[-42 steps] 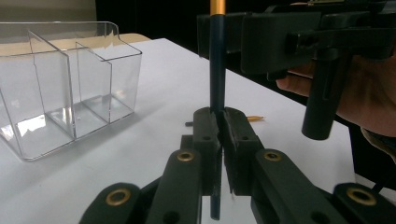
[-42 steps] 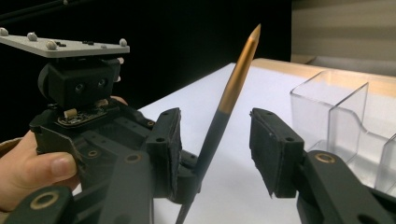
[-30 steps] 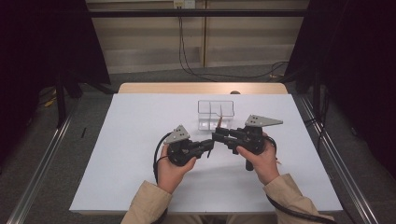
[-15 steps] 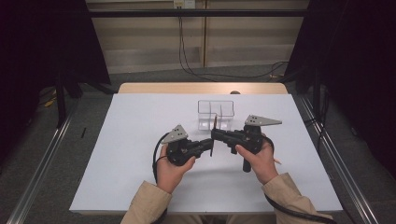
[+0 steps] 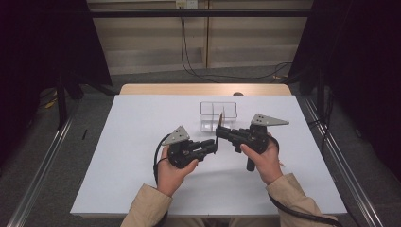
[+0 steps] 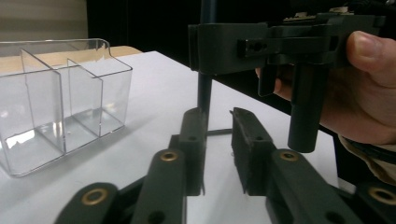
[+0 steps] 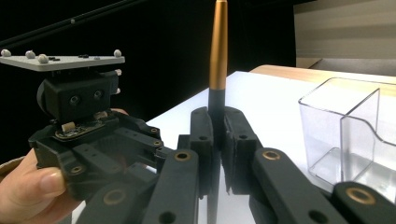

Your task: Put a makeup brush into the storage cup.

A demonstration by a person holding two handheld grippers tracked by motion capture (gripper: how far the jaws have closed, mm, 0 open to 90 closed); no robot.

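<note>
Our right claw (image 7: 215, 135) clamps a black-and-gold pen (image 7: 218, 51) upright, just above the white counter (image 5: 132, 137), near the clear divided box (image 5: 218, 115). Our left claw (image 6: 218, 140) has just been opening; its jaws now stand apart with the pen's lower end in front of the gap, pads not pressing it. Both claws meet tip to tip mid-counter.

Lab: black curtains (image 5: 56, 42), framed table (image 5: 142, 123)
</note>
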